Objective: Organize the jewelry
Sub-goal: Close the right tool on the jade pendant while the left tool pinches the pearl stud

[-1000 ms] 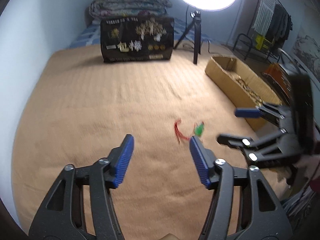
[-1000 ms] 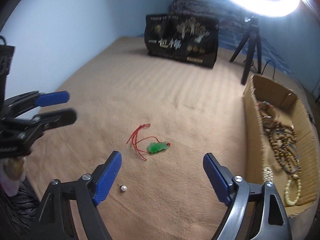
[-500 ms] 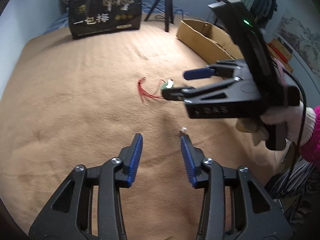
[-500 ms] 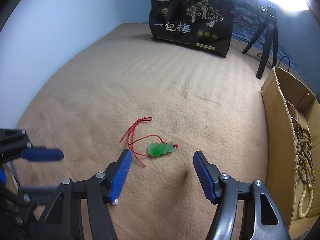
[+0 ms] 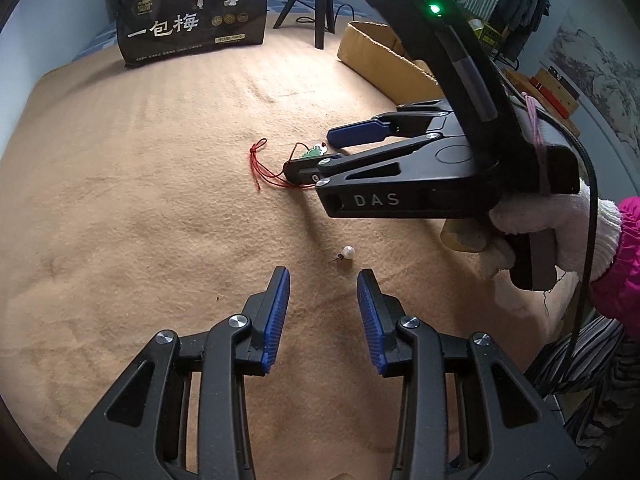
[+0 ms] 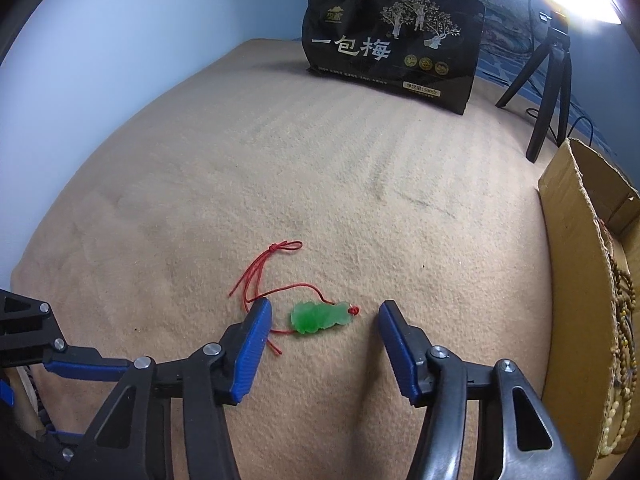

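A green jade pendant [image 6: 320, 317] on a red cord [image 6: 260, 268] lies on the tan blanket [image 6: 280, 160]. My right gripper [image 6: 324, 308] hangs low over it with its jaws closing. The pendant lies between the blue pads, which stand clear of it on both sides. In the left wrist view the right gripper [image 5: 310, 155] partly hides the pendant [image 5: 310, 155]. A small pearl earring [image 5: 347, 253] lies just beyond the tips of my left gripper [image 5: 323, 280], nearer the right fingertip. That gripper is open, and nothing is between its jaws.
A cardboard box [image 6: 576, 240] with several bead strings [image 6: 624, 320] stands at the right edge of the blanket. A black printed bag [image 6: 392, 48] and a tripod [image 6: 552, 80] stand at the back. A gloved hand [image 5: 560, 220] holds the right gripper.
Both grippers have come down toward the blanket and narrowed their jaws. The right one now straddles the green pendant. The left one has come close to the pearl earring.
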`<state>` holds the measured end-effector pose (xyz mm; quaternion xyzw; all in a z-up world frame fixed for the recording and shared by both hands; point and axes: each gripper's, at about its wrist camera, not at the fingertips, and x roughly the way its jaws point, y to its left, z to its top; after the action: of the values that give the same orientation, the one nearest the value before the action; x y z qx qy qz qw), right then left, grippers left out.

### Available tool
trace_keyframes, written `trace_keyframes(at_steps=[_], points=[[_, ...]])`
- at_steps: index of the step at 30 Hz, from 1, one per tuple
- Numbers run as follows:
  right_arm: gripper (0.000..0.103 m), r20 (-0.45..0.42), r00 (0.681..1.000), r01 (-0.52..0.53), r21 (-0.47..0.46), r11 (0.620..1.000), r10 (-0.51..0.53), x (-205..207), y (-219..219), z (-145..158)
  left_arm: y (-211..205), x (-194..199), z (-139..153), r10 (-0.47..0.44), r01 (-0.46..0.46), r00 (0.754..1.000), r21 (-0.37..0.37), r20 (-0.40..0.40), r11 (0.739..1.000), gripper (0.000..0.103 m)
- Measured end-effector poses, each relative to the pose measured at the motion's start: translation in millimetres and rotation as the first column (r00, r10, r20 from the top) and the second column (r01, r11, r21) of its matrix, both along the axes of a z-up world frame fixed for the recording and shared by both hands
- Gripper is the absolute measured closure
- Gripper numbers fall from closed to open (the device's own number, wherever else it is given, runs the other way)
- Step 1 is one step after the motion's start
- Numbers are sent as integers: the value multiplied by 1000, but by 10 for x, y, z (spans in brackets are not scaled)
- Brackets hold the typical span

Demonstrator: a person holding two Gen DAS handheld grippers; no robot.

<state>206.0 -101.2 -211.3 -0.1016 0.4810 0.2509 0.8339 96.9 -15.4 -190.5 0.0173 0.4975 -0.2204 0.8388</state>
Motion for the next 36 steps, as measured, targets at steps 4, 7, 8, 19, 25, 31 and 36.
trace_keyframes(at_steps=[4,7,8,19,25,31,36], points=[[55,4,1000,-16,-21,1000,17,2,49,-24,-47,25,-25,-6,6,1000,8,-1,1000,67],[66,2,1000,-31,-25,999,31,4,59,-29,-106,55,-40,-12,12,1000,11,-2,1000,67],[67,0,1000,-31,-24,999,31,7,48,-30,-134,65,-45,-14,14,1000,12,-1,1000,67],[70,-20,1000,-22,8,1000,23,19,-81,-44,-330,157,-156,-40,40,999,50,3,998,73],[70,-24,1000,-11,8,1000,11,25,-120,-37,-372,198,-253,-38,37,999,80,9,996,86],[70,-25,1000,-7,4,1000,7,39,-139,-35,-314,237,-263,-11,10,1000,85,17,996,93],[70,-28,1000,-1,4,1000,1,41,-154,-35,-270,245,-253,11,-14,999,103,33,995,94]])
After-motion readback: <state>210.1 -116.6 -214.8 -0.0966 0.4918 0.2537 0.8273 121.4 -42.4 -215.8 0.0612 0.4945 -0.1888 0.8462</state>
